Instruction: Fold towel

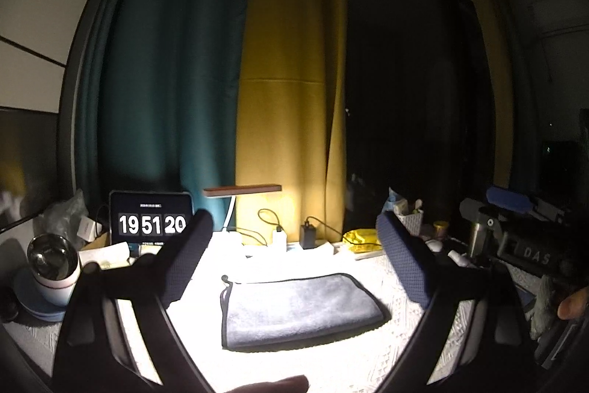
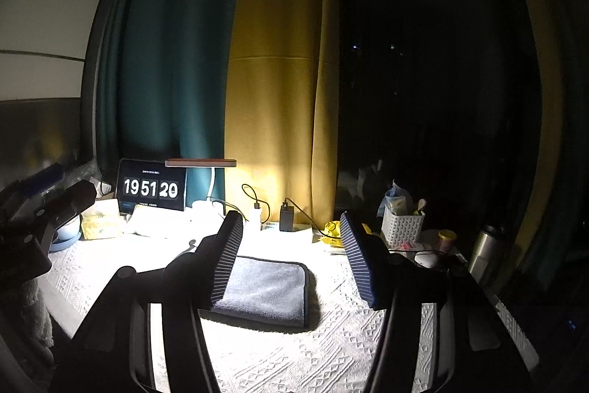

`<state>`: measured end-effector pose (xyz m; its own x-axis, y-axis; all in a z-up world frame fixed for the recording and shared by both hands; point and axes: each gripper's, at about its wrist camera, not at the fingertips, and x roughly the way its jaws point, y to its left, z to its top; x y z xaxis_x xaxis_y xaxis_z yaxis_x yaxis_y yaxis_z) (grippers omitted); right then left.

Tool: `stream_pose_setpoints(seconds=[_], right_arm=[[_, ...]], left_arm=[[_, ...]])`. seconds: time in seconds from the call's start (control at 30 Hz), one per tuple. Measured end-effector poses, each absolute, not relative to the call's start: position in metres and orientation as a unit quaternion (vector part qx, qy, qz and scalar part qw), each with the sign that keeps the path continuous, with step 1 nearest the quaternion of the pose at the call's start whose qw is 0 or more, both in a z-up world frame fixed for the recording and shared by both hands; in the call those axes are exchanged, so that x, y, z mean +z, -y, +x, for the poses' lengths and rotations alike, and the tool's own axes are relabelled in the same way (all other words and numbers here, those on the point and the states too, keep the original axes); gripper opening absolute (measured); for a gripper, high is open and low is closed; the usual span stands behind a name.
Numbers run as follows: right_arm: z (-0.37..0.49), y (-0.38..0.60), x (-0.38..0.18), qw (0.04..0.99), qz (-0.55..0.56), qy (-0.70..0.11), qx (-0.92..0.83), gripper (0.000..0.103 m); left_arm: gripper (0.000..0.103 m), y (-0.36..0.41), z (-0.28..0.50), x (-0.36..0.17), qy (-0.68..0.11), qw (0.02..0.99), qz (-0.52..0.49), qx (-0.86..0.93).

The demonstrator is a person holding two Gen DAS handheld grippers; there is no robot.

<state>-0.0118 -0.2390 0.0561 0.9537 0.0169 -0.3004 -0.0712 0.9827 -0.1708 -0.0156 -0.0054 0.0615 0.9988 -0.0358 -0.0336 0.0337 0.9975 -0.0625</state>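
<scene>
A grey towel (image 1: pixel 298 310) with a dark hem lies folded flat on the white textured tablecloth (image 1: pixel 331 367); it also shows in the right wrist view (image 2: pixel 268 290). My left gripper (image 1: pixel 294 245) is open and empty, held above and in front of the towel. My right gripper (image 2: pixel 291 245) is open and empty too, its left finger (image 2: pixel 226 260) covering the towel's left part. The right gripper's body (image 1: pixel 515 238) shows at the right of the left wrist view, and the left gripper's body (image 2: pixel 40 216) shows at the left of the right wrist view.
Along the back stand a tablet clock (image 1: pixel 151 223), a desk lamp (image 1: pixel 243 191), chargers with cables (image 1: pixel 308 235), a yellow packet (image 1: pixel 362 240), a white basket (image 2: pixel 401 227) and a steel flask (image 2: pixel 486 253). A globe on a saucer (image 1: pixel 51 267) sits left. Curtains hang behind.
</scene>
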Motion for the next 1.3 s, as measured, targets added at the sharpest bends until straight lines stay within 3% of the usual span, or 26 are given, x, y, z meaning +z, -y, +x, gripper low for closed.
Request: stream_pose_setpoints(seconds=[1.3], right_arm=[[-0.0067, 0.2385, 0.0493, 0.982, -0.084, -0.168, 0.03, 0.058]], left_arm=[[0.092, 0.0038, -0.0125, 0.0563, -0.029, 0.999, -0.039, -0.015]])
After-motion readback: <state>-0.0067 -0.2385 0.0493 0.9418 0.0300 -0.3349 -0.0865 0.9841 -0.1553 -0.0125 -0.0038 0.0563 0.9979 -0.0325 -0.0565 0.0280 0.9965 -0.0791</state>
